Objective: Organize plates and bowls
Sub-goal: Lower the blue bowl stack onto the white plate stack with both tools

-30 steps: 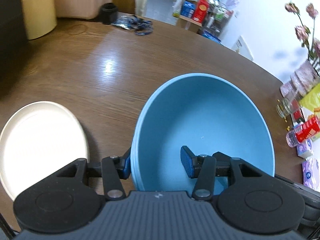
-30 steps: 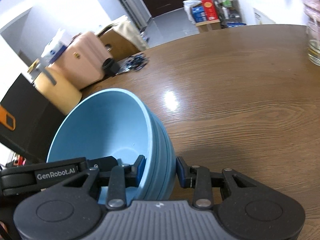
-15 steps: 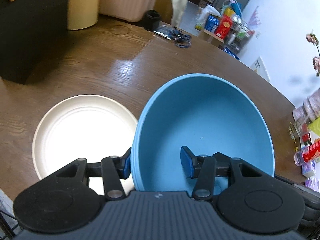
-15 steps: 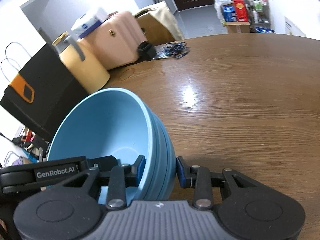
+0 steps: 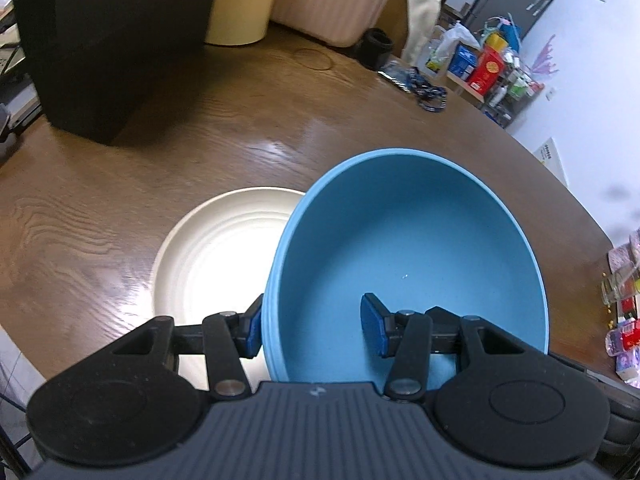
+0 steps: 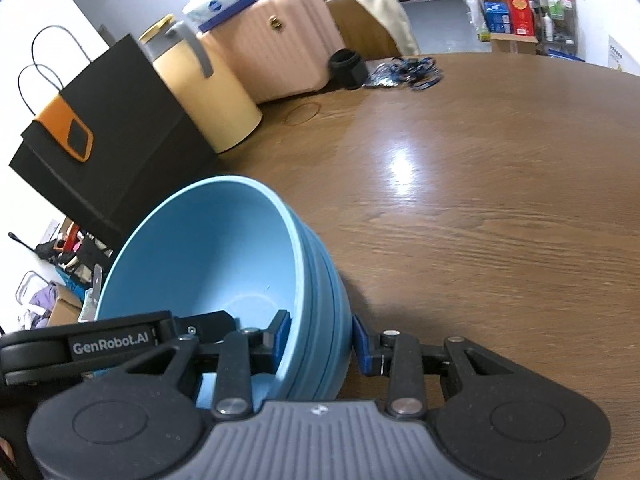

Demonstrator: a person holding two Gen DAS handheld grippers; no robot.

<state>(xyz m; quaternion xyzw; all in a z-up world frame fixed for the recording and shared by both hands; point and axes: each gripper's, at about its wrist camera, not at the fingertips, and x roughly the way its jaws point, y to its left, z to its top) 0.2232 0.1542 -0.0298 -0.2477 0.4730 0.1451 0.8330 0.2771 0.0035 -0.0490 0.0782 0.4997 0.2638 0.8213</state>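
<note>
A stack of nested blue bowls (image 5: 400, 240) hangs above the brown table, carried by both grippers. My left gripper (image 5: 312, 328) is shut on the stack's left wall, one pad outside and one inside. My right gripper (image 6: 320, 338) is shut on the right wall of the same blue bowls (image 6: 208, 260), again one pad on each side. A cream plate (image 5: 212, 260) lies on the table just left of the bowls, its right part hidden under them. The left gripper's black body (image 6: 108, 346) shows at the lower left of the right wrist view.
A black paper bag (image 6: 100, 140), a cream jug (image 6: 208, 92) and a pink suitcase (image 6: 272, 40) line the table's far left side. A black cup (image 6: 348, 66) and blue lanyards (image 6: 408, 70) lie farther back. Snack packets and a glass (image 5: 620, 300) crowd the right edge.
Both grippers have carried the bowl stack leftward across the table. The cream plate has slid from the far left of the left wrist view to partly under the bowls.
</note>
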